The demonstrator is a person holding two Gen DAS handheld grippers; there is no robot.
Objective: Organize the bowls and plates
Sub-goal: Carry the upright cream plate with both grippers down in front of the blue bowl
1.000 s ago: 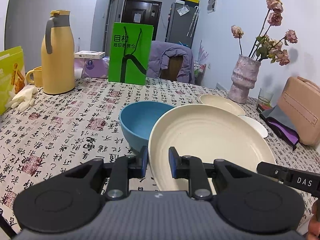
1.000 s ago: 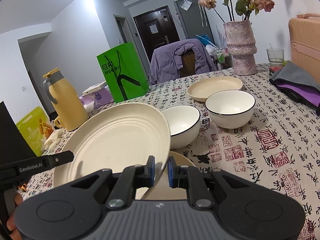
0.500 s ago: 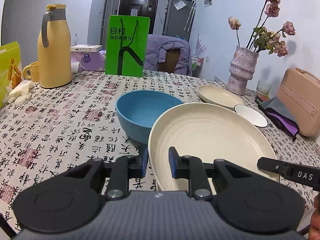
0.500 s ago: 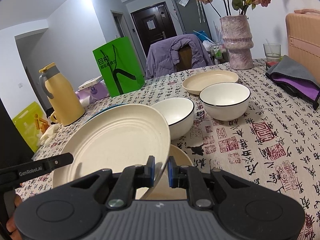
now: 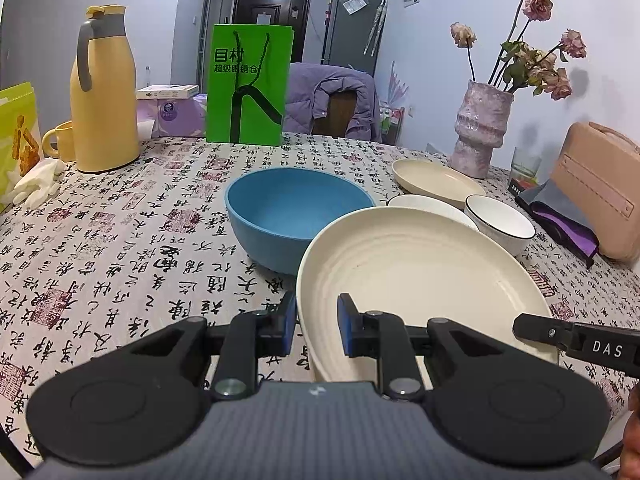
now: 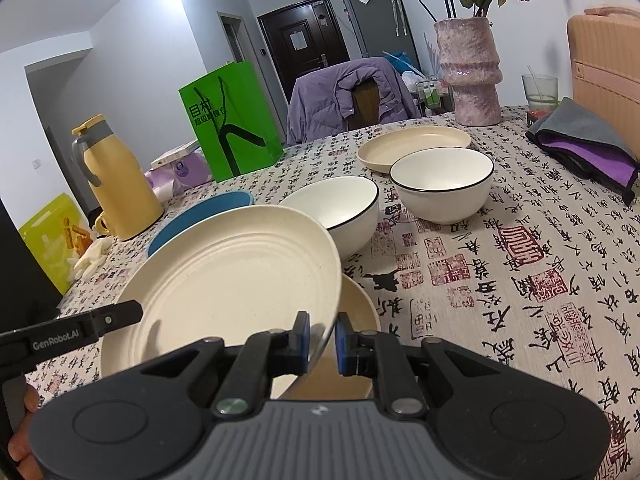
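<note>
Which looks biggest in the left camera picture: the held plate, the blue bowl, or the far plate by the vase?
1. Held plate, though it is closest to the camera, which makes it look bigger.
2. Blue bowl.
3. Far plate, which is farthest away, so its true size is unsure.

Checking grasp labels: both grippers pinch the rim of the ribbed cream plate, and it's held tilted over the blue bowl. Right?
Not quite. Both the left gripper and right gripper do pinch the ribbed cream plate by its rim, tilted, but it hangs over a second cream plate lying on the tablecloth, as the right wrist view shows. The blue bowl sits behind it.
</note>
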